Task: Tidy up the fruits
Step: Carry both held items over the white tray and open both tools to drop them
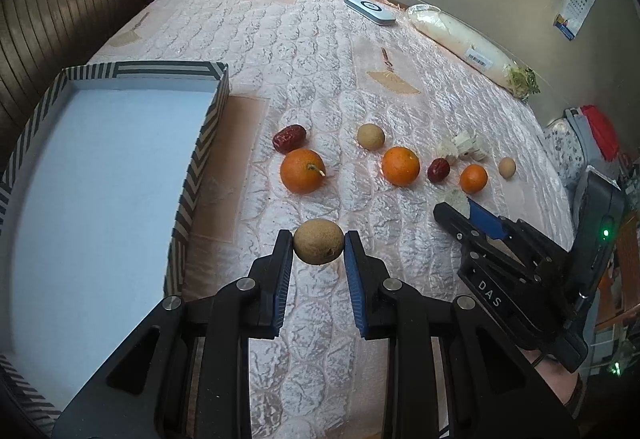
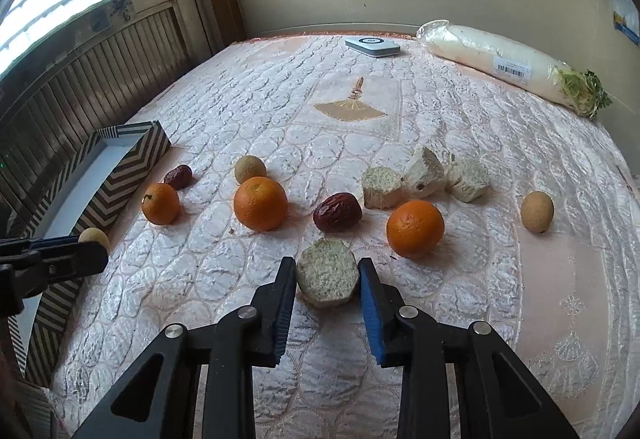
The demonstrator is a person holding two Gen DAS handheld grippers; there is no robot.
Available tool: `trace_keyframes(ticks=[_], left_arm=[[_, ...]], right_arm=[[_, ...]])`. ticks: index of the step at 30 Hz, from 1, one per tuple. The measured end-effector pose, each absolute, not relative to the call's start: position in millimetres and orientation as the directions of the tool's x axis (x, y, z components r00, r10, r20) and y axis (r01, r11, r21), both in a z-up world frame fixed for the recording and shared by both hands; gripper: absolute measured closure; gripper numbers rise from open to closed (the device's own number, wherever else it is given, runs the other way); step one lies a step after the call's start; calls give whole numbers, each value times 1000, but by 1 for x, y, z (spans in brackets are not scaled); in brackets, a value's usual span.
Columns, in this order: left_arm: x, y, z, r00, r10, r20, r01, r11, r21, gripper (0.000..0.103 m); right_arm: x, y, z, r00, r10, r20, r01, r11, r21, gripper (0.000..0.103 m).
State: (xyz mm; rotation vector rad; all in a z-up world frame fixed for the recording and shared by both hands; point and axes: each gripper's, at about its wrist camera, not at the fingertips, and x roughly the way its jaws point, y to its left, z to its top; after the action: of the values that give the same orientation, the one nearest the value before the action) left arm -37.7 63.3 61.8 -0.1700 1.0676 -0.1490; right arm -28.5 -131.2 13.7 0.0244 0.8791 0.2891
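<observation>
At the left of the left wrist frame sits the box [image 1: 120,175], striped outside, pale and bare inside, on the bed [image 1: 304,51]. Low centre, the left gripper [image 1: 319,247] grasps a brown longan [image 1: 319,247] between its blue fingers [image 1: 285,259], just beside the box's right wall. To do this step well, I judge the longan should be carried over that wall and let go low above the floor of the box, so it does not roll. Beyond lie a date [image 1: 289,138], an orange [image 1: 302,170], a second longan [image 1: 371,136] and more fruit in a row toward the right. In the right wrist frame, low centre, the right gripper [image 2: 327,277] has its fingers against both sides of a pale chunk [image 2: 327,277] resting on the bed; it appears gripped. Three similar chunks [image 2: 425,171] lie farther back, right of centre.
</observation>
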Motion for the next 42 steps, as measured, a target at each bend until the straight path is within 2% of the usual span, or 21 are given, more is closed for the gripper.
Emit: trace_keyframes(ticks=[7, 21, 30, 42], left_arm=[[-42, 89, 72, 520, -153, -840, 4, 984, -177, 78], [-29, 169, 68, 539, 34, -842, -122, 992, -38, 78], [-1, 219, 51, 494, 98, -864, -212, 977, -11, 78], [18, 244, 30, 449, 96, -888, -259, 966, -27, 78]], right_arm=[[-44, -108, 36, 623, 294, -725, -289, 948, 136, 73], [-40, -13, 62, 579, 447, -682, -464, 868, 176, 73], [-16, 49, 64, 534, 491, -689, -543, 823, 166, 73], [17, 116, 41, 467, 463, -753, -611, 785, 104, 73]])
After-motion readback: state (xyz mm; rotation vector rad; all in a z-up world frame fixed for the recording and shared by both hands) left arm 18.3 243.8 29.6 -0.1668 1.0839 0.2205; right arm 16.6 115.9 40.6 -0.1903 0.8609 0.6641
